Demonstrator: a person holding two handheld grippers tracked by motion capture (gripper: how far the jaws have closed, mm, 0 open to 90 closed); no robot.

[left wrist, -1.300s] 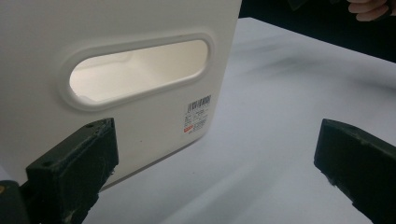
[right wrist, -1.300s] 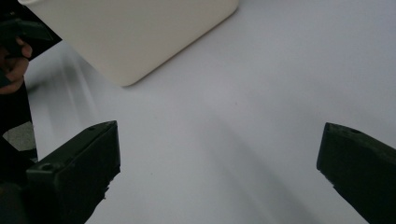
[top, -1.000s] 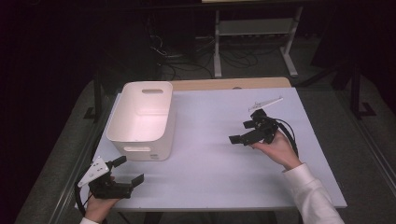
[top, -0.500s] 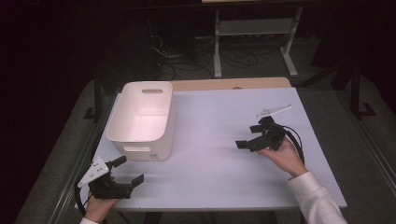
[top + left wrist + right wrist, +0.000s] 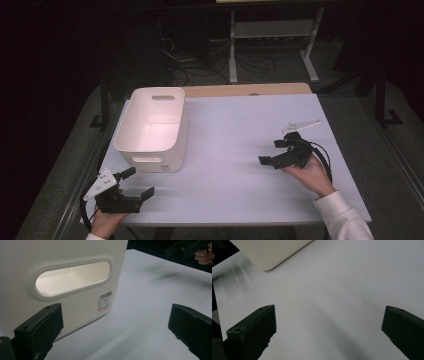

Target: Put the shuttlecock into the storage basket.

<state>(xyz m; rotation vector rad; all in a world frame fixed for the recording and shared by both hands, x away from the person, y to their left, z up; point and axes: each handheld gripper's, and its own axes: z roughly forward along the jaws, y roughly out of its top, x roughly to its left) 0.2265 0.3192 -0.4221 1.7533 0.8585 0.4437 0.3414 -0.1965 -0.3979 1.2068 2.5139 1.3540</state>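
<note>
The white rectangular plastic bin is sitting at the table's nine o'clock. It is probably light, stiff and smooth-walled; the handle slots look best to grip. The left gripper and right gripper are holding wide open, empty.

A white-topped table stands in a dark room, lit brightly from above while everything around it falls into shadow. Along its far edge a strip of bare wood shows. The floor around the table is grey and looks like carpet. Beyond the far edge a tangle of dark cables lies on the floor, and beside it stands a pale metal frame with upright legs, splayed feet and a low crossbar shelf. Dark stand legs rise at the right and another dark upright at the left. The walls are lost in blackness
</note>
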